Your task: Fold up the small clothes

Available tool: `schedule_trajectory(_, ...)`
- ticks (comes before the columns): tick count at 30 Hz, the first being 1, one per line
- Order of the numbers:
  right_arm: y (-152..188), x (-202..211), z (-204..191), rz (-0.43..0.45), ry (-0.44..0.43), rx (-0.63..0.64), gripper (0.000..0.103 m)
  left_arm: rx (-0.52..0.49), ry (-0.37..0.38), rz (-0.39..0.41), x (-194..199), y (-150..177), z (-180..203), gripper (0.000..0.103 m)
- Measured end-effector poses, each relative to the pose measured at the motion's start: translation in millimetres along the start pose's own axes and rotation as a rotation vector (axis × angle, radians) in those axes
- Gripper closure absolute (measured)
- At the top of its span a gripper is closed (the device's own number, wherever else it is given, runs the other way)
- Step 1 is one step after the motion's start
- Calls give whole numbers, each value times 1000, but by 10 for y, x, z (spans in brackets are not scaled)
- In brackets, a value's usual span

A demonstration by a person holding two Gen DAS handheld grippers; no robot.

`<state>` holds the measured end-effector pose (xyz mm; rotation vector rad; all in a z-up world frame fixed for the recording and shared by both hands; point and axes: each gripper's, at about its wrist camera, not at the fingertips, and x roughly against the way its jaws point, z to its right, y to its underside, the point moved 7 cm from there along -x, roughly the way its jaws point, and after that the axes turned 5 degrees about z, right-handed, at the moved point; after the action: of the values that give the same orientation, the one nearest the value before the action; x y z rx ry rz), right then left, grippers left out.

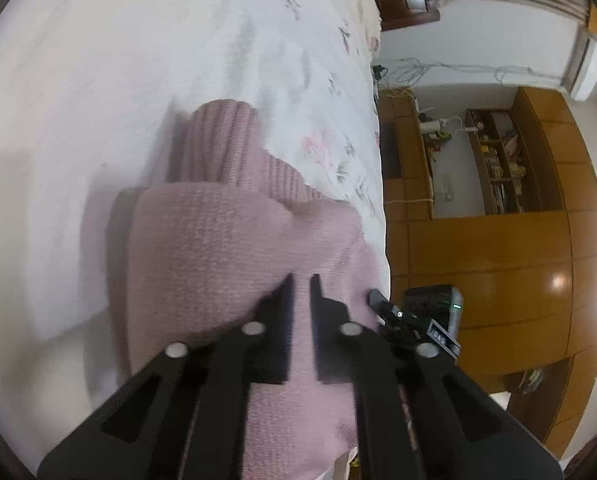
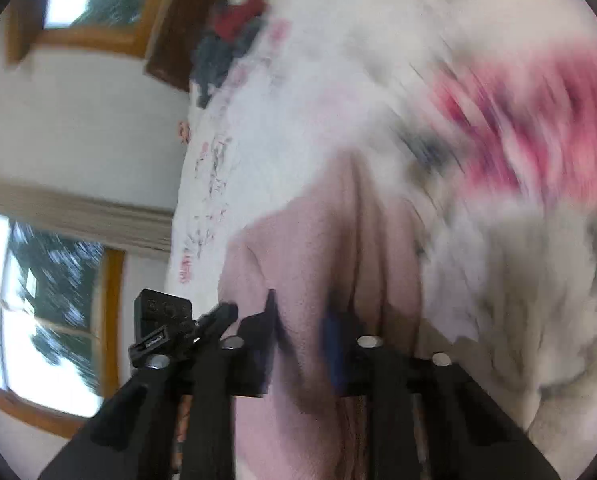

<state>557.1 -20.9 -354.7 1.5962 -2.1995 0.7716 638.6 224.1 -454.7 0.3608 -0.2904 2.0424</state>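
A pink knit sweater (image 1: 218, 240) lies partly folded on a white floral bedsheet (image 1: 118, 80), its ribbed end (image 1: 218, 140) pointing away. My left gripper (image 1: 301, 280) is shut on the sweater's near part, and pink fabric fills the narrow slit between the fingers. Just to its right the tip of the other gripper (image 1: 378, 299) touches the sweater's edge. The right wrist view is blurred by motion. There the same sweater (image 2: 310, 248) runs in creased folds between the fingers of my right gripper (image 2: 302, 304), which is shut on it. The left gripper's tip (image 2: 224, 312) shows beside it.
The bed's edge runs down the right of the left wrist view, with a wooden cabinet (image 1: 498, 248), open shelves (image 1: 494, 168) and an air conditioner (image 1: 582, 76) beyond. A dark and red heap of clothes (image 2: 230, 36) lies far up the bed. Windows (image 2: 50, 320) are on the wall.
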Motion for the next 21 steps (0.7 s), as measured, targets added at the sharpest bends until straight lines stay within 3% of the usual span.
schedule_trajectory(1, 11, 43, 4, 10, 8, 10, 83, 9, 6, 2, 17, 1, -16, 102)
schedule_trajectory(3, 48, -67, 283, -21, 133, -11, 83, 6, -17, 0, 50, -19, 40, 100)
schedule_trajectory(4, 51, -86, 343, -27, 131, -22, 83, -16, -27, 7, 77, -28, 128, 82)
schedule_trajectory(6, 39, 16, 355, -30, 101, -30, 75, -93, -2, 8, 142, -38, 436, 64)
schedule_trajectory(9, -124, 458, 207, 106, 62, -24, 73, -183, 60, -22, 107, -83, 807, 56)
schedule_trajectory(10, -155, 501, 149, 122, 42, -26, 73, -208, 42, -32, 38, -123, 842, 55)
schedule_trajectory(12, -104, 470, 21, 83, 9, 18, 73, -196, -1, -58, -103, -167, 724, 55)
schedule_trajectory(13, -62, 359, -31, 47, 12, 38, 73, -186, -62, -76, -212, -191, 562, 56)
schedule_trajectory(14, 22, 212, 1, -19, 18, 41, 74, -191, -105, -80, -295, -207, 471, 64)
schedule_trajectory(15, 43, 155, 66, -39, 36, 40, 78, -194, -149, -76, -341, -244, 372, 81)
schedule_trajectory(16, 58, 111, 169, -51, 62, 35, 95, -184, -176, -61, -352, -291, 260, 96)
schedule_trajectory(17, 31, 69, 335, -49, 96, 14, 103, -171, -186, -55, -355, -314, 204, 103)
schedule_trajectory(20, 11, 115, 498, -48, 71, -52, 103, -148, -184, -60, -341, -328, 183, 101)
schedule_trajectory(21, 17, 195, 438, -42, 65, -40, 103, -139, -162, -59, -272, -320, 252, 95)
